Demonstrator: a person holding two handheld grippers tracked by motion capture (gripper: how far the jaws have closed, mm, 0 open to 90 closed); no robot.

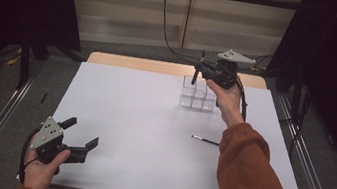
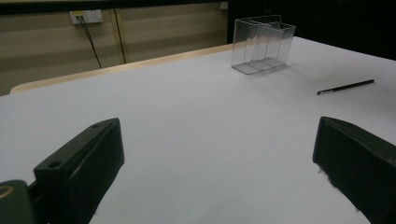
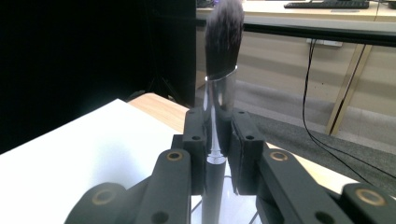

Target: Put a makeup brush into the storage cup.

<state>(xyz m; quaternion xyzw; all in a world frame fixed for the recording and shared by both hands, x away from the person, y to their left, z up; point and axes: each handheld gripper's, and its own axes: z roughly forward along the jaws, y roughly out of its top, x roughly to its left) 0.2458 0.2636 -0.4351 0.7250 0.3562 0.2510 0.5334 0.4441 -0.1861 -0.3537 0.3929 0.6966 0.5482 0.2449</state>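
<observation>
Right gripper (image 1: 199, 69), clamped on the upright makeup brush (image 3: 219, 88), bristles at 12 o'clock. Clear organizer (image 1: 198, 93) lies apparently directly beneath, at 6 o'clock.

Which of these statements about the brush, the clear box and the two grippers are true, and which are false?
1. The right gripper holds a makeup brush with its bristles up. True.
2. The left gripper is shut on a pencil. False: its jaws stand open, holding nothing.
3. The clear organizer stands on the white table. True.
4. The thin dark stick lies inside the organizer. False: it lies on the table, apart from it.
</observation>
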